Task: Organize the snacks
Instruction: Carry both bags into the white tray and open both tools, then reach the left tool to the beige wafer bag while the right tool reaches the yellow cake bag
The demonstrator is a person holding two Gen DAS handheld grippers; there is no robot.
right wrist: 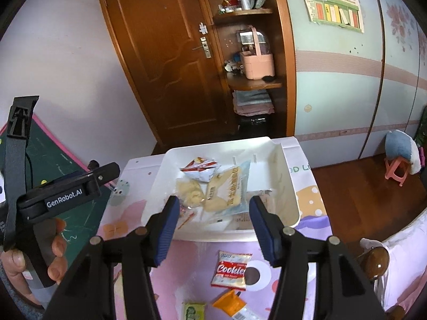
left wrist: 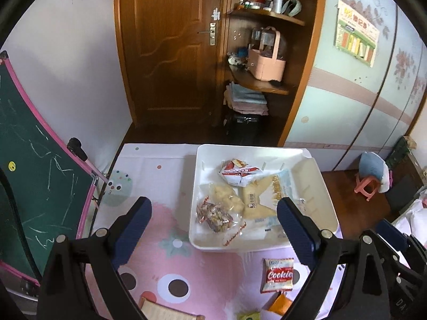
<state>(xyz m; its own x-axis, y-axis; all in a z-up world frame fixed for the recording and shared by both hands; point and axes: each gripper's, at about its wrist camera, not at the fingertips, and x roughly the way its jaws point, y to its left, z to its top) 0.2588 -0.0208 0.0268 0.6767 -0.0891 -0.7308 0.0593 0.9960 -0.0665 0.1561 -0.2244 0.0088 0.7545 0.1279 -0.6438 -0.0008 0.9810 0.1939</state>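
Claws: my left gripper (left wrist: 213, 221) and right gripper (right wrist: 213, 221) gaped empty; cookie packet (right wrist: 231, 271) waited at six o'clock of tray (right wrist: 292, 186).

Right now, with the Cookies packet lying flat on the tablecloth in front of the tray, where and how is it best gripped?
Probably across its two long side edges, coming from above. The Cookies packet is a flat, small pillow pack lying face up, clear of the white tray, and the orange packet sits near its lower edge. The right gripper hangs open and empty nearby, so lower its fingers astride the packet.
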